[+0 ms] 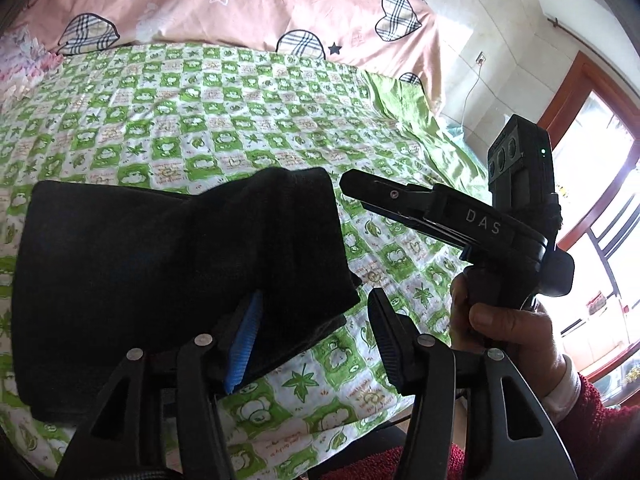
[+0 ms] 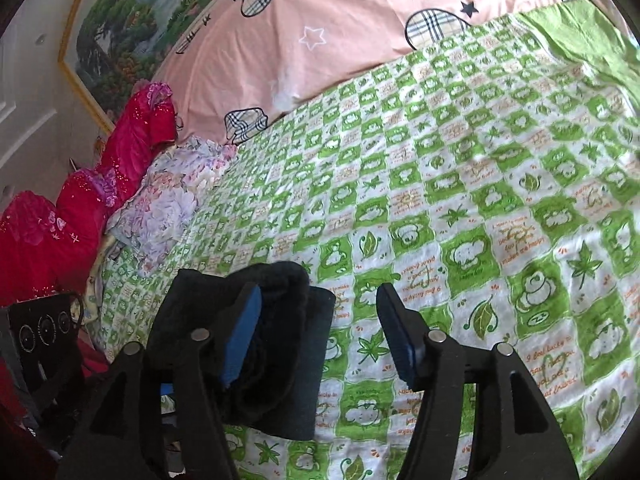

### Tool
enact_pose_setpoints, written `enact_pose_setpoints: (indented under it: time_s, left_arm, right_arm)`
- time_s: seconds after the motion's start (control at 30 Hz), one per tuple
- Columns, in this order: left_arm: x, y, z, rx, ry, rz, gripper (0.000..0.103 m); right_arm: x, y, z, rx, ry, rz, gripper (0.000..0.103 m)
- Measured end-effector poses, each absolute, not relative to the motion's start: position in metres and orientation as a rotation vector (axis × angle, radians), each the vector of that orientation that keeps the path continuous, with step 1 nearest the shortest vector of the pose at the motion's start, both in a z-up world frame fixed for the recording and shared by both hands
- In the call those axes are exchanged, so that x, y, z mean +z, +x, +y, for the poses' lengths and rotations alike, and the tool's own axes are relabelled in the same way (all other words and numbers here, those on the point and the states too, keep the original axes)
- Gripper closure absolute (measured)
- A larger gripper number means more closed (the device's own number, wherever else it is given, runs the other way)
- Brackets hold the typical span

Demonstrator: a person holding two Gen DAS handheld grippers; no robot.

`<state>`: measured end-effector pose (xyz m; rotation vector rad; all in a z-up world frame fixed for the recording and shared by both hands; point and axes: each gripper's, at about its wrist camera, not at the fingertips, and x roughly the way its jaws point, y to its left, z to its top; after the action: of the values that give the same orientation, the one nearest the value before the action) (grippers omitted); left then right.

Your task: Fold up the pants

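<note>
The black pants [image 1: 160,272] lie folded into a thick bundle on the green-and-white checked bedspread [image 1: 224,120], near its front edge. My left gripper [image 1: 316,332] is open; its left blue pad touches the bundle's right end, its right finger stands over bare spread. The right gripper [image 1: 400,204] shows in the left wrist view, just right of the bundle. In the right wrist view the right gripper [image 2: 324,336] is open, its left pad against the pants' [image 2: 276,332] raised fold, its right finger apart over the bedspread [image 2: 460,184].
A pink duvet [image 1: 248,4] with plaid hearts lies across the far end of the bed. Red and floral bedding [image 2: 100,200] is piled along the left side. A window and wall [image 1: 592,184] stand to the right of the bed.
</note>
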<state>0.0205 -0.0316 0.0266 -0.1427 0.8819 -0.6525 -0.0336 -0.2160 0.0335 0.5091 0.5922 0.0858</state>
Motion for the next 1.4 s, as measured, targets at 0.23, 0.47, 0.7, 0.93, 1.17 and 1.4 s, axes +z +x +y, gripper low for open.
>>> enact_pose_setpoints:
  time_s: [0.23,0.47,0.7,0.93,1.17,1.4]
  left_arm:
    - [0.051,0.014,0.002,-0.587,-0.161,0.813,0.041]
    - [0.061,0.025,0.044,-0.460,-0.183,0.778,0.036]
    - [0.056,0.043,0.080,-0.363,-0.231,0.792,0.032]
    - [0.036,0.074,0.099,-0.303,-0.253,0.862,0.031]
    - [0.023,0.100,0.096,-0.297,-0.232,0.913,0.030]
    - [0.008,0.116,0.103,-0.252,-0.251,0.960,0.034]
  right_arm:
    - [0.059,-0.032,-0.185,0.083,0.393,0.559,0.028]
    - [0.070,-0.029,-0.156,0.059,0.277,0.551,0.022]
    - [0.063,-0.025,-0.146,0.056,0.257,0.586,0.020]
    - [0.057,-0.021,-0.138,0.032,0.218,0.614,0.018]
    - [0.045,-0.016,-0.142,0.008,0.254,0.639,0.018]
    - [0.035,-0.011,-0.144,-0.014,0.249,0.667,0.018]
